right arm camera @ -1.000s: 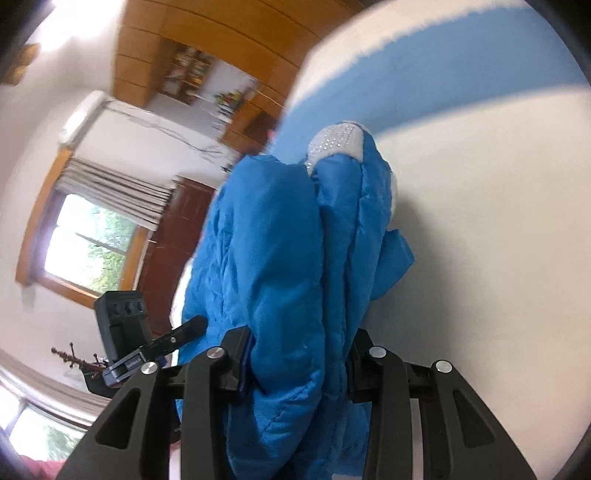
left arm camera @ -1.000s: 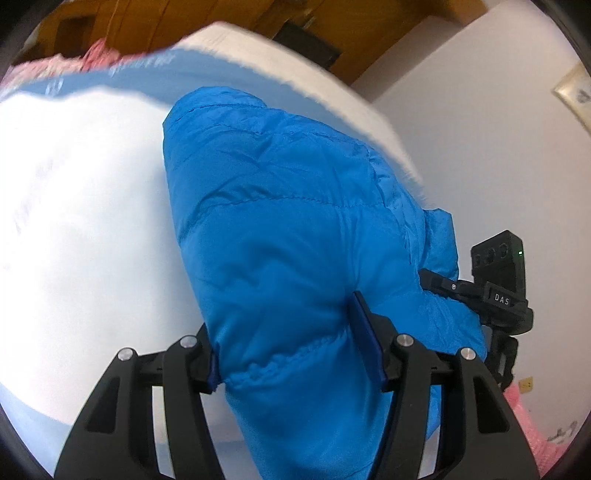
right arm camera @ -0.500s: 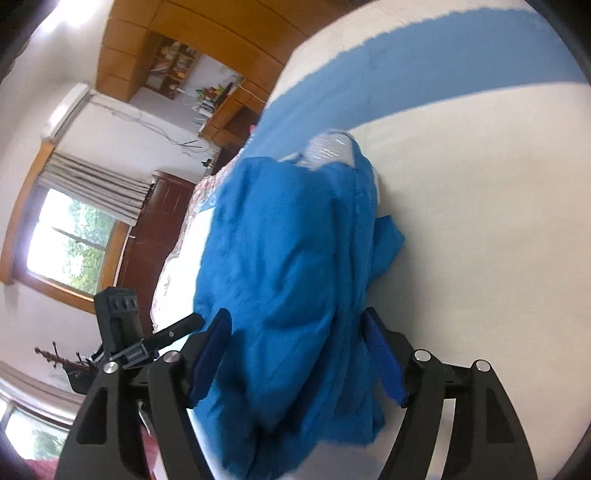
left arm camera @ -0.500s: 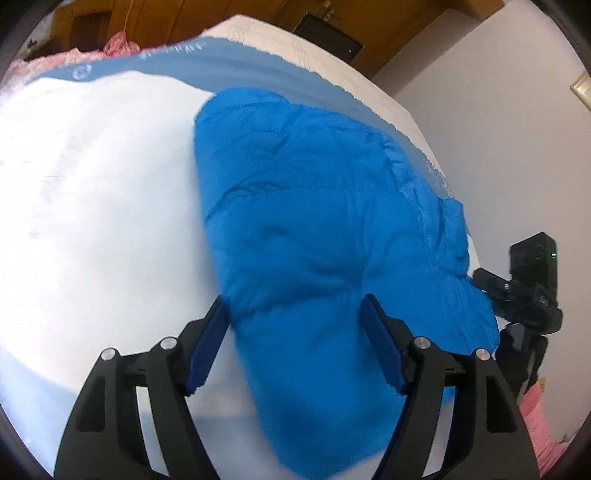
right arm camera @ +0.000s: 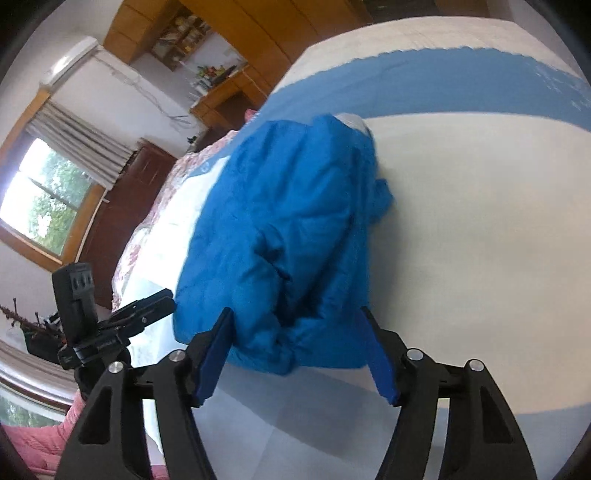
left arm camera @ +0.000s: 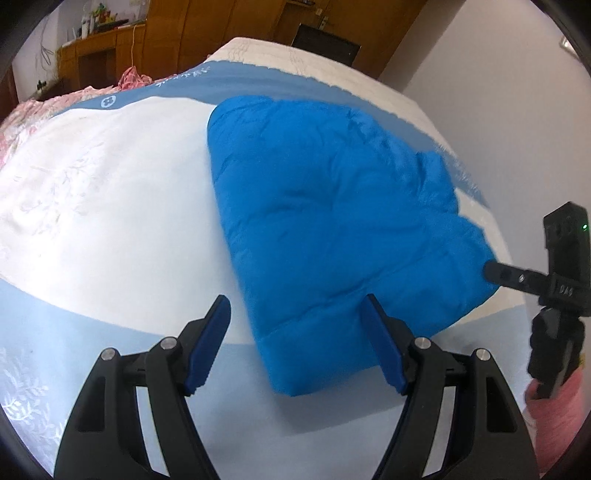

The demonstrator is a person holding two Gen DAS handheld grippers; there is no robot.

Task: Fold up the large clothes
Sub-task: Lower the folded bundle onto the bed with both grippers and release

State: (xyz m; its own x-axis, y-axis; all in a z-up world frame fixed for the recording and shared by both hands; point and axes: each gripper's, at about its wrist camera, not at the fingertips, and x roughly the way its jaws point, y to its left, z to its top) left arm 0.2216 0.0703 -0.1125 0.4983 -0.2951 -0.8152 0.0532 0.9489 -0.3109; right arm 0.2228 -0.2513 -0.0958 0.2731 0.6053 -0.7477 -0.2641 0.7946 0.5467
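A bright blue padded jacket [left arm camera: 332, 229] lies folded in a thick bundle on the white and blue bed sheet [left arm camera: 103, 206]. My left gripper [left arm camera: 295, 343] is open, its blue pads a little back from the jacket's near edge and holding nothing. The jacket also shows in the right wrist view [right arm camera: 291, 236], with a grey lining patch at its far end. My right gripper [right arm camera: 299, 354] is open, its pads either side of the jacket's near end without gripping it. Each gripper shows at the edge of the other's view.
The bed's far edge meets a wooden wardrobe [left arm camera: 221, 22] and a white wall [left arm camera: 498, 74]. Pink floral bedding [left arm camera: 44, 107] lies at the far left of the bed. A window with curtains [right arm camera: 48, 195] and a dark wooden cabinet [right arm camera: 122, 214] stand beside the bed.
Both grippers have opened and let go of the jacket. They have drawn back from it, and the jacket has dropped flat onto the bed.
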